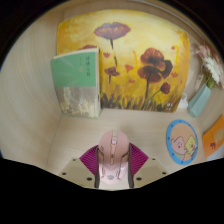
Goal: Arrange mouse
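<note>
text: none legible | book cover (pixel 78 82): marks unreadable

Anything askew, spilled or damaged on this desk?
Nothing is spilled or visibly damaged. A pale pink mouse sits between the fingers of the gripper. Beyond, a green book lies tilted across the edge of the flower-print mat.

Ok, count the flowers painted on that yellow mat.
3 large ones on the mat: a purple flower at the top, a dark red flower to its right, and a smaller one lower down. The mouse in the jaws may hide more.
</note>
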Tool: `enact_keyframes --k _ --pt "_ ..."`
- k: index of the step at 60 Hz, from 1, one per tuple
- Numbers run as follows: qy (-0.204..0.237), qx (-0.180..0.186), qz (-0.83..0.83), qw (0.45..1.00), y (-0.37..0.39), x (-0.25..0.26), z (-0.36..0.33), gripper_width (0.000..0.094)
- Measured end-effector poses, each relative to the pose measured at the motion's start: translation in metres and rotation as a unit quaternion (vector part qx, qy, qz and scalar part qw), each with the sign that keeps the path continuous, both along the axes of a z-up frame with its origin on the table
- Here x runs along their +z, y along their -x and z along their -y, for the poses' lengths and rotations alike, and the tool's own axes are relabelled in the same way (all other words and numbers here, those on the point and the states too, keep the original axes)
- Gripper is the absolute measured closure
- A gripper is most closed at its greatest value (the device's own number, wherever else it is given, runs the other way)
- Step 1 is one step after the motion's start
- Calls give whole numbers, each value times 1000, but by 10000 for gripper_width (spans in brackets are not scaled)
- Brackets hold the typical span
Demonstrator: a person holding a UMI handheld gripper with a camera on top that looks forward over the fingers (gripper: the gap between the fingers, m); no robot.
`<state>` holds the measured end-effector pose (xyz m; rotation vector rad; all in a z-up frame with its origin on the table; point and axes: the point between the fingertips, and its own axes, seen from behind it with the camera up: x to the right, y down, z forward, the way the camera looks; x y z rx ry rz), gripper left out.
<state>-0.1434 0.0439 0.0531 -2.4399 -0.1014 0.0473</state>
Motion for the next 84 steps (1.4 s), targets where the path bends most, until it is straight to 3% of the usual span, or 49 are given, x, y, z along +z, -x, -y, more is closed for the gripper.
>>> enact_keyframes --k 10,20,28,34,42,53,57,62,76,84 --pt "-122 3 19 992 -75 140 -53 546" --pt "-165 -1 53 985 -179 193 -75 549" --pt "-137 -14 51 989 -255 147 -79 549" --pt "-71 -18 29 997 -287 69 -70 549" --pt "-8 -16 13 1000 -300 -11 -50 551" --pt "39 -13 -6 999 -299 -69 -35 549" --pt "29 -17 -13 999 -299 -68 -38 542" --pt "27 -11 -5 1000 -301 -67 -39 452" --pt "33 -10 7 999 -296 -37 -36 108" --pt "-14 -26 11 1000 -280 28 -24 88"
